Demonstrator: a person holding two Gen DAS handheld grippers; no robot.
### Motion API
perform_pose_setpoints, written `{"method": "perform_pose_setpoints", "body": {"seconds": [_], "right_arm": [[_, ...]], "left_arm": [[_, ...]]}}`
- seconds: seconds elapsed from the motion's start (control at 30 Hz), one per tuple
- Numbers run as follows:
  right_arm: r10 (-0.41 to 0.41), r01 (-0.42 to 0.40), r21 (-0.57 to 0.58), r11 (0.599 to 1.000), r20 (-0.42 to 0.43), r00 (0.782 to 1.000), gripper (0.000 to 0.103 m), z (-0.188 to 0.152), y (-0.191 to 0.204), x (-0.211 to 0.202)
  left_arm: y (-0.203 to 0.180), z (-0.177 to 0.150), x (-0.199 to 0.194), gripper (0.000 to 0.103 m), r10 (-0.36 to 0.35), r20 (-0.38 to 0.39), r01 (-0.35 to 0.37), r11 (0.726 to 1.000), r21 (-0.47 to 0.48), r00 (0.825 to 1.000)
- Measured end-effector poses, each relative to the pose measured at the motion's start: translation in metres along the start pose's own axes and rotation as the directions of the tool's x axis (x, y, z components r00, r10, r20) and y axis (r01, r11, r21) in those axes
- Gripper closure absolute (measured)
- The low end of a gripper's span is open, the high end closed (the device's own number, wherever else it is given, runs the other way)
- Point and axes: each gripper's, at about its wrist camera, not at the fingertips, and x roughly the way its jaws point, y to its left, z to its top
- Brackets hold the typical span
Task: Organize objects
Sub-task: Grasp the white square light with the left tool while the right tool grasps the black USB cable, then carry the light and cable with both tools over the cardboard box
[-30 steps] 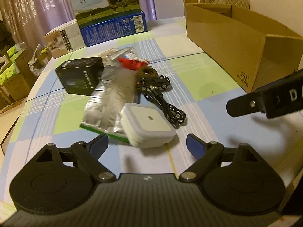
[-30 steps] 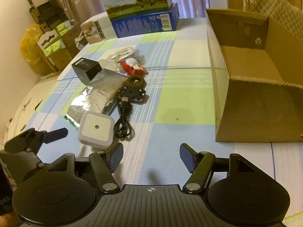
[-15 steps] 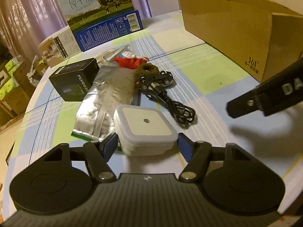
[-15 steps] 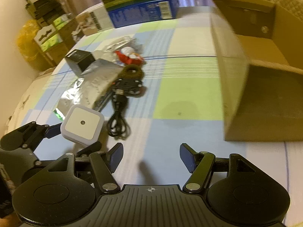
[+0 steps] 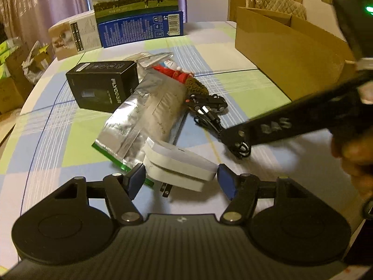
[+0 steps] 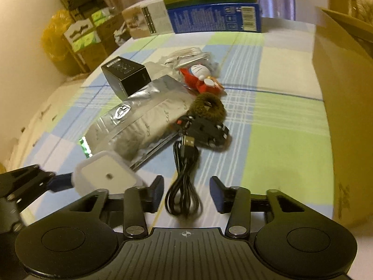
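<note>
The left gripper (image 5: 180, 182) has closed in on the white plug (image 5: 177, 163) and tipped it up off the surface (image 5: 256, 98): half a second ago it lay flat between open jaws, and now its prongs show underneath and the jaws are clamped on its sides, though the right pad looks barely touching. That suggests the first item is picked and is probably bound for the box (image 5: 286, 49) at the right. The right gripper (image 6: 186, 194) has dropped toward the black cable (image 6: 184, 186), jaws apart on either side of the coil, not yet squeezing. The left view alone shows the plug's prongs and the person's hand (image 5: 356, 154) on the right tool; the right view alone shows the plug's top face, the cable's USB end and the toy car (image 6: 205, 131) beside the foil bag (image 6: 144, 121).
</note>
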Motion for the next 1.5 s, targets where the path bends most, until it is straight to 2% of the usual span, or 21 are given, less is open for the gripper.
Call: {"method": "perform_pose_setpoints", "body": {"seconds": [0.07, 0.13, 0.17, 0.23, 0.33, 0.53, 0.63, 0.73, 0.87, 0.9, 0.97, 1.27, 1.5], "right_arm": [[0.000, 0.000, -0.021, 1.000, -0.028, 1.000, 0.069, 0.006, 0.002, 0.012], [-0.010, 0.006, -0.062, 0.998, -0.051, 0.999, 0.077, 0.008, 0.005, 0.021], [-0.024, 0.019, -0.095, 0.995, -0.049, 0.999, 0.085, 0.009, 0.008, 0.023], [-0.053, 0.047, -0.108, 0.993, -0.055, 0.997, 0.090, 0.010, 0.009, 0.023], [-0.066, 0.060, -0.090, 0.994, -0.064, 0.996, 0.092, 0.005, 0.003, 0.016], [-0.101, 0.100, -0.027, 0.995, -0.057, 0.993, 0.092, -0.016, -0.008, -0.006], [-0.108, 0.108, 0.002, 0.994, -0.038, 0.993, 0.092, -0.023, -0.014, -0.013], [-0.109, 0.109, 0.018, 0.994, -0.032, 0.994, 0.092, -0.025, -0.018, -0.016], [-0.107, 0.107, 0.024, 0.994, -0.026, 0.994, 0.092, -0.027, -0.019, -0.018], [-0.105, 0.106, 0.025, 0.994, -0.024, 0.994, 0.092, -0.027, -0.020, -0.017], [-0.104, 0.105, 0.028, 0.994, -0.023, 0.994, 0.092, -0.027, -0.020, -0.018], [-0.109, 0.109, 0.035, 0.993, -0.015, 0.994, 0.092, -0.028, -0.021, -0.027], [-0.103, 0.103, 0.032, 0.994, 0.014, 0.995, 0.092, -0.025, -0.014, -0.046]], "left_arm": [[0.001, -0.002, 0.001, 0.039, 0.007, -0.004, -0.007, 1.000, -0.003, 1.000], [0.002, -0.003, 0.002, 0.039, 0.012, -0.008, -0.012, 1.000, 0.001, 1.000], [0.001, -0.004, 0.002, 0.039, 0.015, -0.010, -0.015, 1.000, 0.006, 1.000], [-0.001, -0.005, 0.002, 0.037, 0.027, -0.011, -0.027, 0.999, 0.024, 1.000], [-0.008, -0.007, 0.002, 0.026, 0.071, 0.006, -0.071, 0.995, 0.066, 0.997], [-0.027, -0.007, 0.008, 0.026, 0.148, 0.042, -0.153, 0.974, 0.166, 0.988], [-0.033, -0.007, 0.011, 0.028, 0.174, 0.054, -0.181, 0.967, 0.182, 0.983], [-0.029, -0.006, 0.010, 0.029, 0.164, 0.051, -0.170, 0.974, 0.151, 0.985], [-0.019, -0.005, 0.002, 0.031, 0.116, 0.057, -0.120, 0.990, 0.070, 0.992], [-0.018, -0.004, 0.001, 0.037, 0.103, 0.053, -0.105, 0.993, 0.054, 0.993], [-0.014, -0.002, -0.002, 0.037, 0.068, 0.051, -0.069, 0.997, 0.019, 0.996], [-0.013, -0.001, -0.006, 0.038, -0.018, 0.042, 0.019, 0.999, -0.038, 0.999], [-0.014, 0.006, -0.018, 0.038, -0.017, 0.070, 0.020, 0.999, -0.037, 0.997]]}}
